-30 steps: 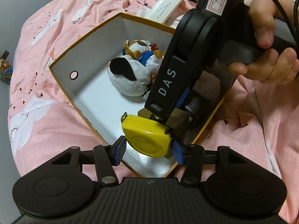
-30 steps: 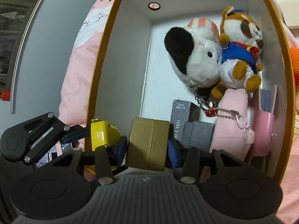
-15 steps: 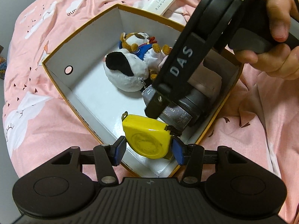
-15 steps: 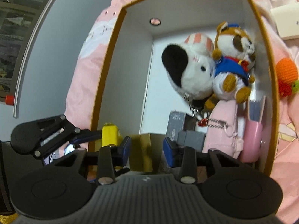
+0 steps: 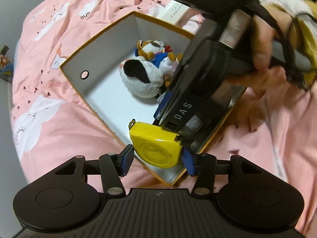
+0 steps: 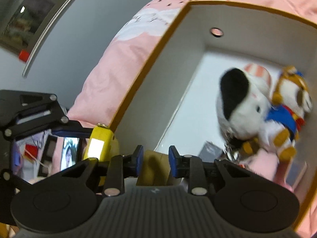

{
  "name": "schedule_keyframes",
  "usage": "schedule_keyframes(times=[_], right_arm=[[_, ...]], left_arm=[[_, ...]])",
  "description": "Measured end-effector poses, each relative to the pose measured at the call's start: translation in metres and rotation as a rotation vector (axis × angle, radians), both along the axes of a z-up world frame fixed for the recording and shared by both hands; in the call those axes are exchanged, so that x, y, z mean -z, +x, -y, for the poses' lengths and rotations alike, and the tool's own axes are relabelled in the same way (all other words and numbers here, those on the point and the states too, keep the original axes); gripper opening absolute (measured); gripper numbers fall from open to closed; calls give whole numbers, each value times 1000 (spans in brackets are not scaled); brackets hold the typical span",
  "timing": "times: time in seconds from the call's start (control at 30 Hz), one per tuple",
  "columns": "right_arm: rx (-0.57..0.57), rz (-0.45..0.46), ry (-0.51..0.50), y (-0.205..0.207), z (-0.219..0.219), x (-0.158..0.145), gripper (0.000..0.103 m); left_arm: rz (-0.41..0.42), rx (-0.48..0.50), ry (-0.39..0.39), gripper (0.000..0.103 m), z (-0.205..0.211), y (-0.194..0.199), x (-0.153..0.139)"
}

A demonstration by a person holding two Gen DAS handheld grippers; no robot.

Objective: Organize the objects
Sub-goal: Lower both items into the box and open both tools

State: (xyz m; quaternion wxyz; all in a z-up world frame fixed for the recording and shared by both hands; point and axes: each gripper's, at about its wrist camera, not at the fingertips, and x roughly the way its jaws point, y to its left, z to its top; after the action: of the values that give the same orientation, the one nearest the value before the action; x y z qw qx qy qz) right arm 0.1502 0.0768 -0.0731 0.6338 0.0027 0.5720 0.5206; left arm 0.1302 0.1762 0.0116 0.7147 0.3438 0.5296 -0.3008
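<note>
The left claw (image 5: 157, 157) sits at the near corner of the box (image 5: 103, 33), its blue pads spread just wider than the yellow tape measure (image 5: 156, 143) between them, with a sliver of gap on each side, so whether it grips is unclear. The tape measure stands on edge against the box's near-left wall. The right claw (image 6: 154, 160) is inside the same end, its pads parted either side of a tan box (image 6: 153, 168) with gaps showing, not pressing it. Beyond, the white box floor lies bare along the left wall up to the far end. A white plush dog (image 5: 140, 77) and a plush in a blue jacket (image 5: 156, 51) crowd the right wall. The box rests on a bed with a pink quilt (image 5: 49, 123); a grey wall (image 6: 75, 31) lies past its left edge.
</note>
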Motion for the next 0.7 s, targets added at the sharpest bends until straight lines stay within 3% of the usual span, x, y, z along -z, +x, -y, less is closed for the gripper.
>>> schedule_keyframes(times=[0.37, 0.43, 0.5, 0.53, 0.7], right_arm=[[-114, 139, -69, -7, -24, 9, 31], [-120, 189, -109, -10, -17, 3, 24], [-124, 243, -176, -12, -11, 3, 3], [-124, 249, -190, -12, -9, 5, 3], [-109, 189, -40, -7, 2, -5, 11]], left_arm=[[-12, -7, -55, 60, -4, 5, -8], [-6, 12, -45, 60, 0, 5, -5], [6, 35, -34, 60, 2, 3, -5], [4, 42, -36, 60, 4, 3, -5], [-3, 52, -37, 60, 5, 4, 0]])
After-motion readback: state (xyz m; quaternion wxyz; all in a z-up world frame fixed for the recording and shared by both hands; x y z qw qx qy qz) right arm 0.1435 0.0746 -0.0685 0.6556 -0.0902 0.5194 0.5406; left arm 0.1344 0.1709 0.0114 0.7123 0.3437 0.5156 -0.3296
